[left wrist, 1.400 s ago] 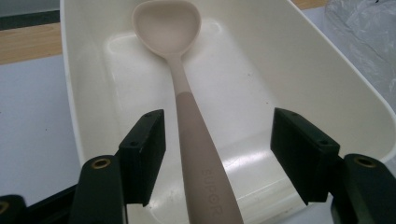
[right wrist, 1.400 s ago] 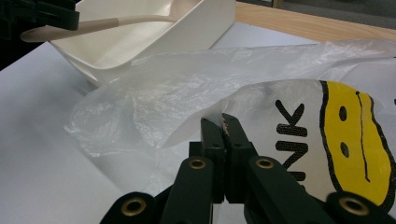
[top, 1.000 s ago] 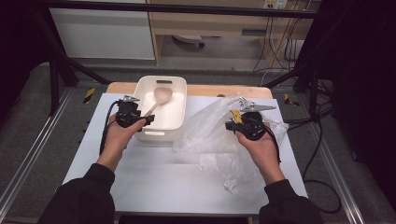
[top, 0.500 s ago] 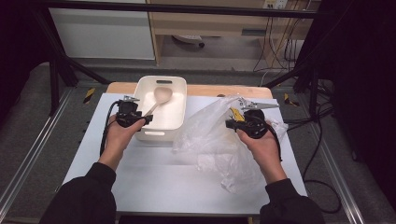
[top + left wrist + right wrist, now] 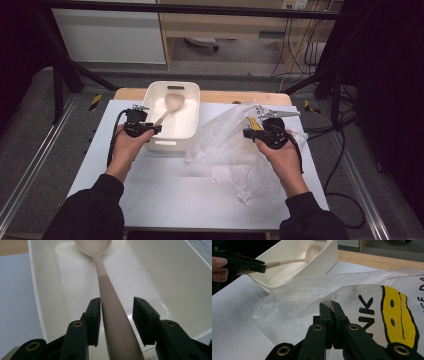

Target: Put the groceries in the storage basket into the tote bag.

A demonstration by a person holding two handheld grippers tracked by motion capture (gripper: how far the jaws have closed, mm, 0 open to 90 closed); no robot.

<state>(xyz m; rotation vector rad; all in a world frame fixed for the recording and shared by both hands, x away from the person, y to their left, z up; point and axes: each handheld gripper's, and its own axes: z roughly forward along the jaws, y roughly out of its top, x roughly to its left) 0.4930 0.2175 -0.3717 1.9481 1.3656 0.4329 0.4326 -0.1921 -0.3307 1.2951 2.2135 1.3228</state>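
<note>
A beige plastic spoon (image 5: 112, 312), resting in a cream rectangular tub (image 5: 187, 131), is straddled by the left gripper (image 5: 117, 318), whose half-open jaws have just been closing, one pad touching; a clear plastic bag (image 5: 317, 293) is pinched by the right gripper (image 5: 332, 315) on a white table (image 5: 165, 185).

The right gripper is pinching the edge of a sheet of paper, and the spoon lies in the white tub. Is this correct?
Not quite. The right gripper pinches a clear plastic bag, not paper, as the right gripper view shows. The spoon does lie in the white tub.

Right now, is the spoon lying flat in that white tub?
No, tilted: the spoon has its bowl down in the white tub, and its handle rises over the rim.
</note>
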